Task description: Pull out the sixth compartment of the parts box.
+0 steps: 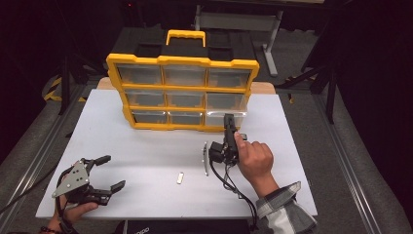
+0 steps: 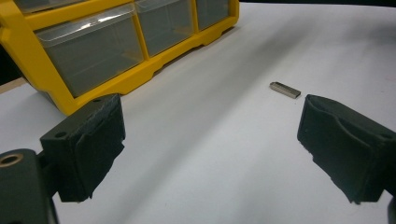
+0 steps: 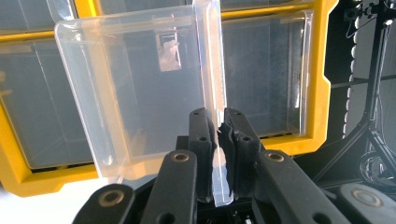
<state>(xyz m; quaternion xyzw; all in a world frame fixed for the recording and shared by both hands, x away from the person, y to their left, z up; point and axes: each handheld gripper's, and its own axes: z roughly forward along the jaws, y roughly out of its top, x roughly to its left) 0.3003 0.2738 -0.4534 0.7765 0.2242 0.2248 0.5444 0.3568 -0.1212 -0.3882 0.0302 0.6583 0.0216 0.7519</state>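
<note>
The counter (image 1: 146,146) carries a yellow organizer (image 1: 182,92) with nine clear drawers, standing upright at the far side. Its bottom-right drawer (image 3: 140,93) is drawn partway out of its slot, and the right tool (image 3: 218,140) pinches the drawer's front lip, jaws narrowed tight on the clear plastic. In the high view the right hand (image 1: 253,158) holds that tool just in front of the organizer's lower right corner. The left tool (image 1: 95,178) rests near the counter's near left edge, jaws spread wide and holding nothing. A thin metal strip (image 1: 205,158) lies just beside the right tool, and a small metal drive (image 2: 285,89) lies near the middle of the counter, well apart from the organizer.

The step in hand looks like drawing the drawer open. To do it well, pull straight along the slot, level, not twisting, since the grip sits off to one edge and the drawer could jam or slip. Keep the pinch firm on the slick lip.
</note>
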